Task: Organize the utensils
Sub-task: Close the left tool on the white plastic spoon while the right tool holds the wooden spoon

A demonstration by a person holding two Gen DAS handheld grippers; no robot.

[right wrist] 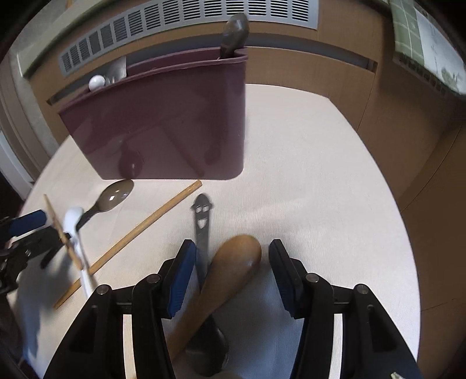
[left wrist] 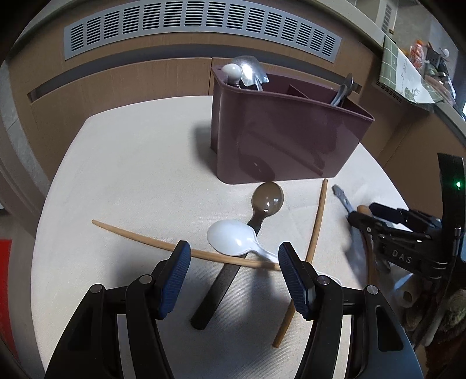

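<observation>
A maroon utensil caddy (left wrist: 279, 131) stands at the back of the round table (left wrist: 131, 175), with metal utensils and a white-knobbed one inside. In front lie a brown spoon with a black handle (left wrist: 266, 201), a white plastic spoon (left wrist: 233, 237) and two wooden chopsticks (left wrist: 139, 237) (left wrist: 314, 230). My left gripper (left wrist: 234, 259) is open just above the white spoon's handle. My right gripper (right wrist: 231, 256) is open around a wooden spoon (right wrist: 233, 262) that lies over a metal spoon with a face cut-out (right wrist: 201, 217). The caddy (right wrist: 163, 122) also shows there.
A wooden cabinet wall with a grey vent grille (left wrist: 201, 26) runs behind the table. A shelf with a green checked cloth (left wrist: 404, 67) and small items is at the right. The right gripper shows at the right edge of the left wrist view (left wrist: 407, 233).
</observation>
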